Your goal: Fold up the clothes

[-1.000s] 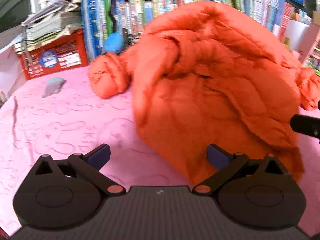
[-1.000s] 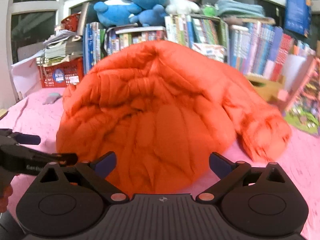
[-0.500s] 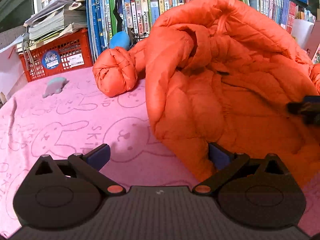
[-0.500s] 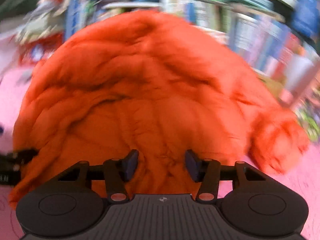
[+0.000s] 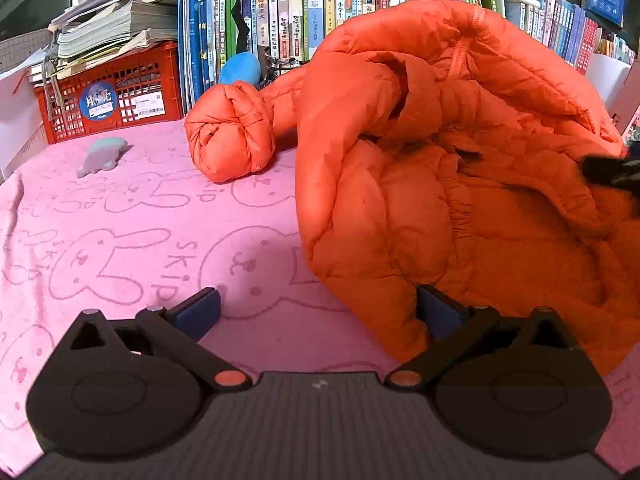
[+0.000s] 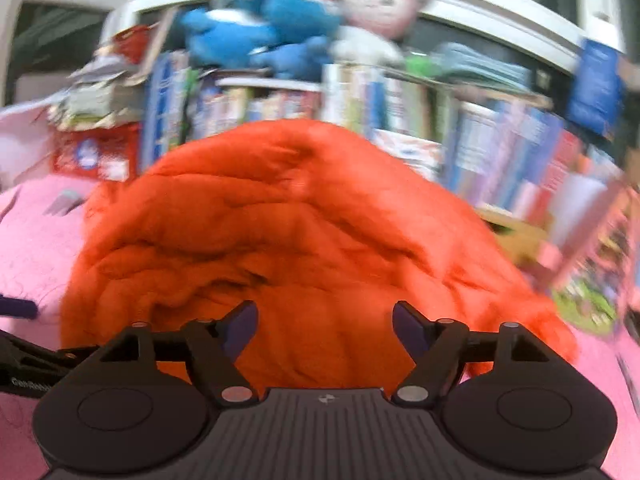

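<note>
Sitting bunched on the pink bunny-print blanket [image 5: 120, 220], the puffy orange down jacket [image 5: 460, 184] touches the wide-open left gripper's [image 5: 318, 310] right finger; the right gripper [image 6: 324, 326] gapes over it too.

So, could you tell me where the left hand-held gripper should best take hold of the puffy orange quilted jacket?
Probably the near hem corner of the puffy orange quilted jacket, approached low from the front-left. That edge lies thin on the pink rabbit-print towel, right between the open left hand-held gripper fingers.

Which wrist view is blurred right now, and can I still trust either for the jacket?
Right wrist view: motion-smeared, shelf and orange jacket soft, creases unreliable. Left wrist view: sharp, jacket seams and rolled sleeve crisp, with fisheye bending at the edges.
</note>
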The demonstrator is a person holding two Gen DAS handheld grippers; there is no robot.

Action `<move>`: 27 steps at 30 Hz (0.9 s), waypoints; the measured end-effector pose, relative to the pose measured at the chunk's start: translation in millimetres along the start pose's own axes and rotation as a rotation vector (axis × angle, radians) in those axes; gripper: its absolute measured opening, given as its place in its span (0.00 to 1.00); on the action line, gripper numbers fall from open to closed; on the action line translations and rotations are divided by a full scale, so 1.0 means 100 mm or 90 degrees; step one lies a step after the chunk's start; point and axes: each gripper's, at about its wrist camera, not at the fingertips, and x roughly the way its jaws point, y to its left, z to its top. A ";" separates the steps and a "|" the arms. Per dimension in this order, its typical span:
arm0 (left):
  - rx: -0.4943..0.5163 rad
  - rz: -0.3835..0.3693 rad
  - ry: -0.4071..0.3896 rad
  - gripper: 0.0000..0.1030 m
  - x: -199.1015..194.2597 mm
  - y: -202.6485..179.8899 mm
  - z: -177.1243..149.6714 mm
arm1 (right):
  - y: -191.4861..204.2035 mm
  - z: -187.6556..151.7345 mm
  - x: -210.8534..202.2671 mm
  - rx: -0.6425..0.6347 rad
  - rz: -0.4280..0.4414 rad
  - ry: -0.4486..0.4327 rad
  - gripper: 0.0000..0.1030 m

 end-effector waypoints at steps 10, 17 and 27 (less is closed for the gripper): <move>-0.005 -0.003 0.002 1.00 0.00 0.00 0.00 | -0.06 -0.16 0.48 -0.029 -0.096 0.042 0.32; -0.006 -0.003 0.002 1.00 -0.01 0.00 0.01 | -0.81 -0.34 -0.17 0.211 -0.173 -0.054 0.33; 0.044 -0.032 -0.075 1.00 -0.48 -0.15 0.17 | -1.15 -0.82 -0.19 0.334 -0.156 0.021 0.40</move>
